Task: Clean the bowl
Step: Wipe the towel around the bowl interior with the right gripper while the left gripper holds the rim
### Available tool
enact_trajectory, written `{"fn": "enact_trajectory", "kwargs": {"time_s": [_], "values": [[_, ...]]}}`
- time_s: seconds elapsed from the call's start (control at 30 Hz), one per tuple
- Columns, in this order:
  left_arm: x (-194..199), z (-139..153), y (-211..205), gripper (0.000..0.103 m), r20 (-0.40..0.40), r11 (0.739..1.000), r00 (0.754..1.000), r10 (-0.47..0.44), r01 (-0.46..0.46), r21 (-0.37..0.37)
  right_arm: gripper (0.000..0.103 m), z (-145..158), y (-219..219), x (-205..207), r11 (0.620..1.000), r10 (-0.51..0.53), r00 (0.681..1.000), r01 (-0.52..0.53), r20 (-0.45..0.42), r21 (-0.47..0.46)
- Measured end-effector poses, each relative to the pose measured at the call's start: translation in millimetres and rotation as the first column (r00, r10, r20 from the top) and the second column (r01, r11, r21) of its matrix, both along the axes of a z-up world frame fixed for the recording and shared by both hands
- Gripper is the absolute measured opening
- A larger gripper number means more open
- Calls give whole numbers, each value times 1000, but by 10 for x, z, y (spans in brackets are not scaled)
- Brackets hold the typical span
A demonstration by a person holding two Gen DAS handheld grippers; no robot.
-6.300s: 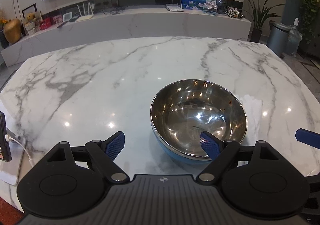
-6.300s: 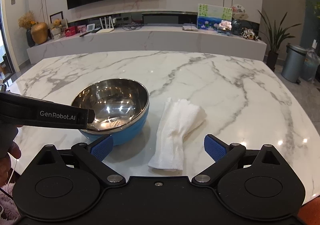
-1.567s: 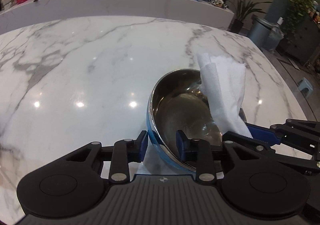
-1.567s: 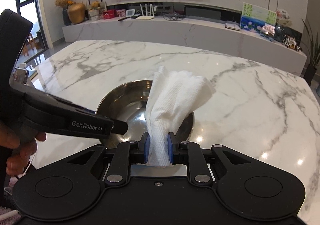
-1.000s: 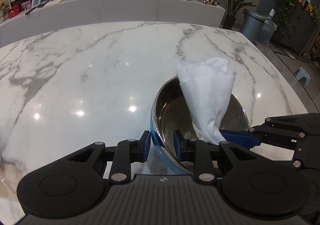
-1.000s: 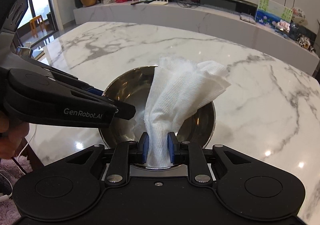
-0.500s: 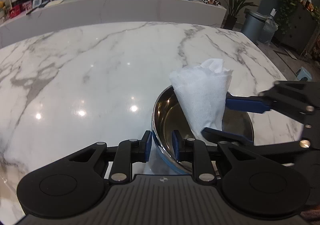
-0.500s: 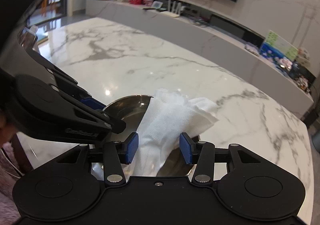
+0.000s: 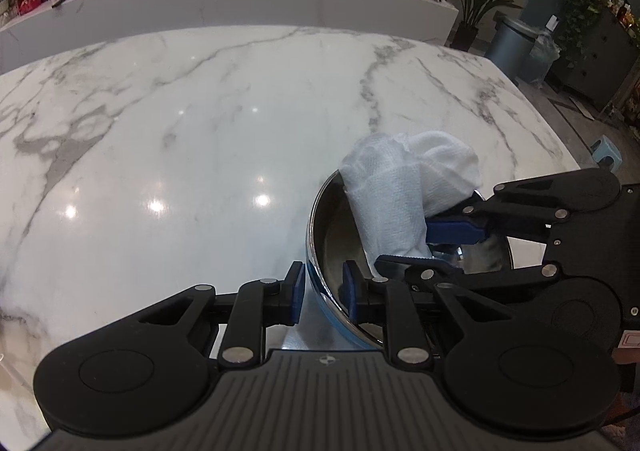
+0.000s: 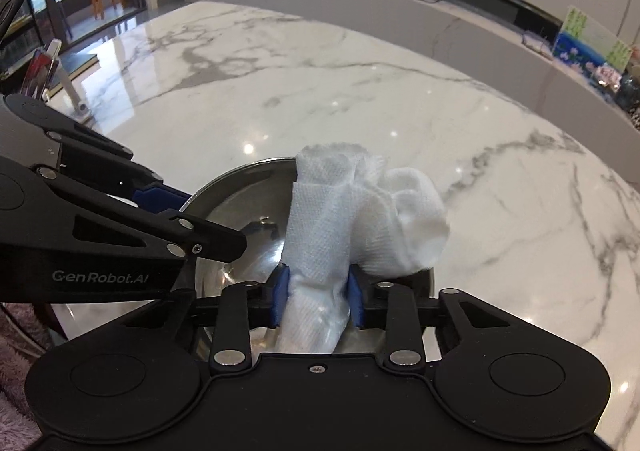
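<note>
Right gripper (image 10: 316, 301) re-clamped soft white paper towel (image 10: 344, 219), probably touching slick blue-skinned steel bowl (image 9: 324, 235); left gripper (image 9: 322, 287) pinches the rim.

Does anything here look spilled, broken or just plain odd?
Nothing spilled or broken. The bowl sits tipped, because the left tool pinches its rim. The right tool clamps a bunched white cloth over the bowl, its top flopping past the far rim.

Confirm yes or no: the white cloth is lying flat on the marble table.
No: the right gripper holds the white cloth bunched upright over the bowl.
</note>
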State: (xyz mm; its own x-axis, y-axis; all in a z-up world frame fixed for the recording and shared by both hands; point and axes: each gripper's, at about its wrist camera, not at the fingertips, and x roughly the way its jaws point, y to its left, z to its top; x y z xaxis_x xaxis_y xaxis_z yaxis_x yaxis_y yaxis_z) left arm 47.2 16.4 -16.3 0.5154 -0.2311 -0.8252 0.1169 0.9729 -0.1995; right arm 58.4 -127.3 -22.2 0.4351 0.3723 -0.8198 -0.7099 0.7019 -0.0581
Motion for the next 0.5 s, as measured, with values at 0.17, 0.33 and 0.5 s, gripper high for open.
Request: {"fn": "enact_trajectory", "kwargs": {"time_s": [0.17,0.33,0.5], "values": [[29,-45,25,24,-24,1000,1000,2,-2,-15,26,-42,90,92,999,35,999,-36,-33,-29],[54,-72,25,16,-31,1000,1000,-4,4,-21,25,-24,183,108,993,99,993,-102,-62,-56],[77,-74,39,12,-40,1000,999,0,0,-22,25,0,180,174,988,148,975,-153,-164,-20]]}}
